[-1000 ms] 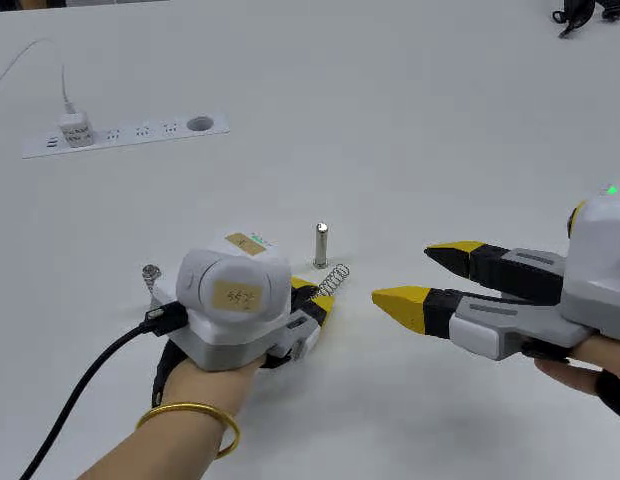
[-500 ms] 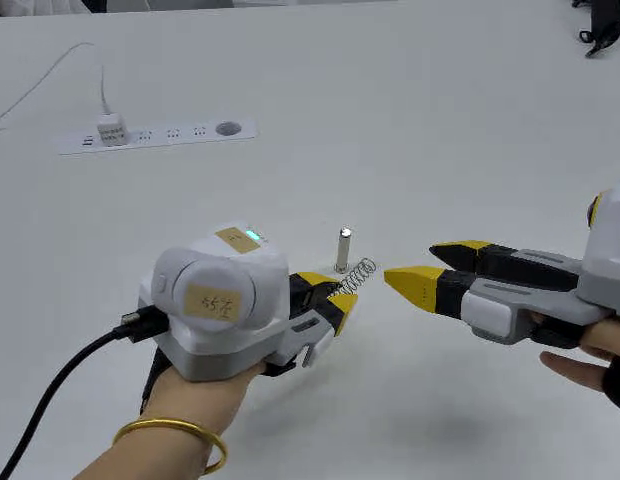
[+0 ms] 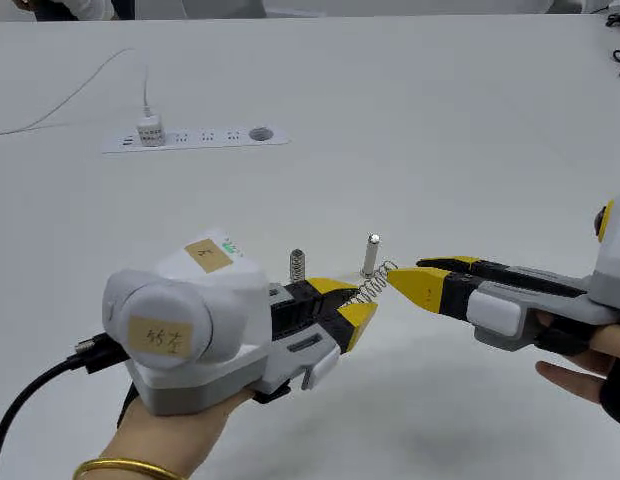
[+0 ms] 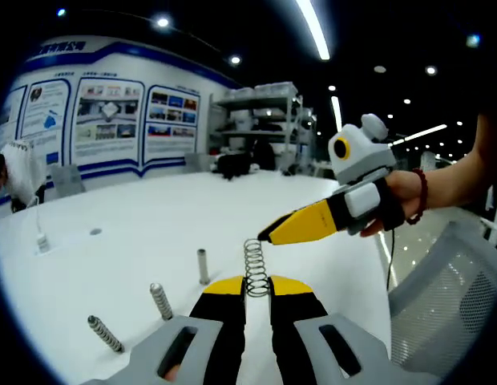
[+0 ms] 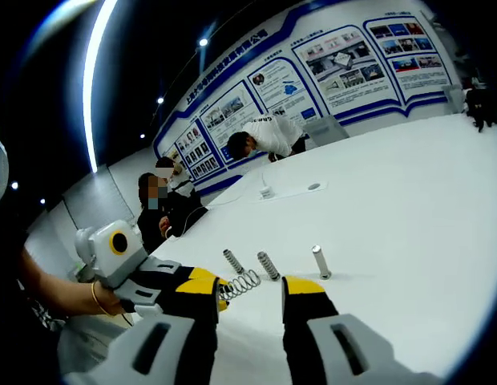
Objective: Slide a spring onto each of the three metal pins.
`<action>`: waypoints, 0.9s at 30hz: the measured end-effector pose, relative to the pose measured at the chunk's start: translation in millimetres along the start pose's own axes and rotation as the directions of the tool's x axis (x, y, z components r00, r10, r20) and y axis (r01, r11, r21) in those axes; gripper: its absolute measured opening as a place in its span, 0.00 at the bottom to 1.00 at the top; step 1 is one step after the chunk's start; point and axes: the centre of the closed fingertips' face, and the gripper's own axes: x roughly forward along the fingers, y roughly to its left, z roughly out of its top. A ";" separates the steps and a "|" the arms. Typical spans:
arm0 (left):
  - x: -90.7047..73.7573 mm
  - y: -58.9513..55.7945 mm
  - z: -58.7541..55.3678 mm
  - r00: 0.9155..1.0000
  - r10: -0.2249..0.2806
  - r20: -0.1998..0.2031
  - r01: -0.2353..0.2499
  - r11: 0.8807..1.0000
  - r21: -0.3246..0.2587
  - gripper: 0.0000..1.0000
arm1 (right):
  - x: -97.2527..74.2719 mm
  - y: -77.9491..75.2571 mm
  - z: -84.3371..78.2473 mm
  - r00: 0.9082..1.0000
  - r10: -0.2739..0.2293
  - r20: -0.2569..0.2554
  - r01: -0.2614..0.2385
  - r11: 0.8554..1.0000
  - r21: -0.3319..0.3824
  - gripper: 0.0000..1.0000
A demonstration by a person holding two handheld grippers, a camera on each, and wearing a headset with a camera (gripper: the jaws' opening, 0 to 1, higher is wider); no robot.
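Note:
My left gripper is shut on one end of a small steel spring, held off the white table. The spring stands up from between its yellow tips. My right gripper comes in from the right, open, its tips at the spring's free end. Seen from the right gripper, the spring lies between the jaws, nearer the left one. A bare metal pin stands just behind the spring. Two other pins carry springs; one of these sprung pins stands left of the bare pin.
A white power strip with a plug and cable lies at the far left of the table. People stand at the table's far side. A chair sits beyond the table's edge.
The left gripper has lifted the spring off the table and carried it up and right. The right gripper has moved left to the spring's free end, jaws narrower. The head camera shifted too.

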 end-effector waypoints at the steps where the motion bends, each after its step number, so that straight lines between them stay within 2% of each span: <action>1: -1.8 -0.7 0.9 1.000 -0.003 0.004 0.003 1.000 0.000 0.10 | 0.9 3.0 0.4 1.000 0.013 0.003 -0.013 1.000 0.015 0.31; 6: -11.6 -2.6 3.2 1.000 -0.002 0.026 0.002 1.000 -0.002 0.10 | 5.4 12.3 0.6 0.998 0.060 0.006 -0.060 0.995 0.074 0.29; 9: -16.1 -4.0 3.3 0.999 -0.001 0.041 0.001 1.000 -0.016 0.10 | 8.4 19.3 -0.2 0.995 0.102 0.014 -0.103 0.984 0.146 0.26; 10: -17.7 -5.7 5.1 0.998 -0.007 0.057 0.009 1.000 -0.027 0.10 | 9.3 21.0 -2.3 0.994 0.113 0.007 -0.113 0.980 0.166 0.26; 16: -25.3 -8.2 8.3 0.997 -0.009 0.080 0.011 0.999 -0.032 0.10 | 12.0 30.1 -5.3 0.988 0.151 -0.004 -0.148 0.971 0.187 0.21; 22: -31.3 -11.8 12.7 0.994 -0.020 0.104 0.023 0.999 -0.029 0.10 | 13.0 41.8 -3.7 0.977 0.213 0.018 -0.210 0.942 0.262 0.15; 27: -34.7 -11.9 13.8 0.993 -0.023 0.112 0.027 0.999 -0.037 0.10 | 11.7 48.1 -3.0 0.970 0.244 0.018 -0.240 0.932 0.273 0.13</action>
